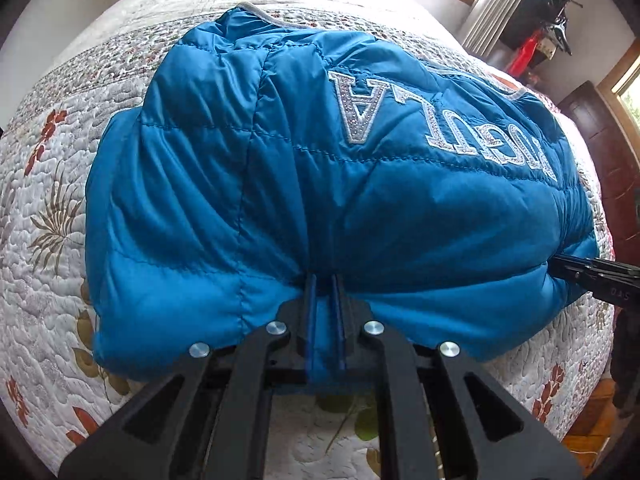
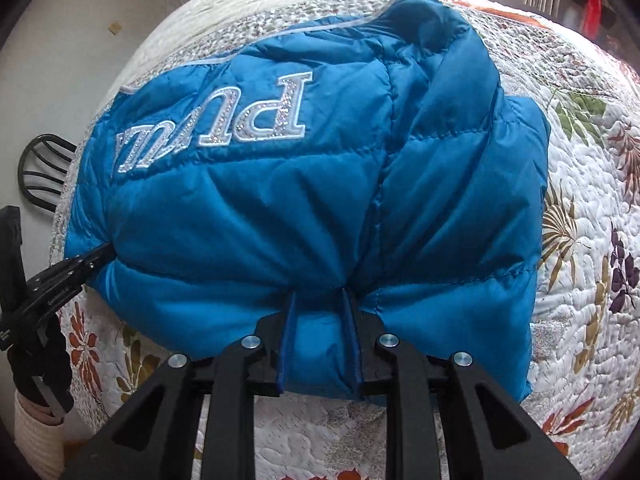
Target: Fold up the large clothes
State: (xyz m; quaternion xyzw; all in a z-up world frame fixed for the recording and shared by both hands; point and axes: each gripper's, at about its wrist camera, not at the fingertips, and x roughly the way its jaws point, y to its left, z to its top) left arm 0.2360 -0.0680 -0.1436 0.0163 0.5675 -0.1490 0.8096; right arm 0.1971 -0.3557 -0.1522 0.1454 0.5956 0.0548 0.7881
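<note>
Both my grippers pinch the near hem of the blue puffer jacket (image 1: pixel 248 168): left gripper (image 1: pixel 324 280), right gripper (image 2: pixel 320 294). Beyond them, left view reads lettering's end, right view its start; middle letters blurred. Quilt (image 1: pixel 48 208) underneath.

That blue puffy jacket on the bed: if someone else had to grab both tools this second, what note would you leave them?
Left hand-held gripper: shut on the near edge of the blue jacket.
Right hand-held gripper: also clamped on that near edge, further along.
The jacket lies on the floral quilt, bunched, silver lettering facing up, sides apparently folded in.
Done: both grips taken on the same edge.
Left: probably carry that edge over toward the far side to fold it in half, then release and smooth.
</note>
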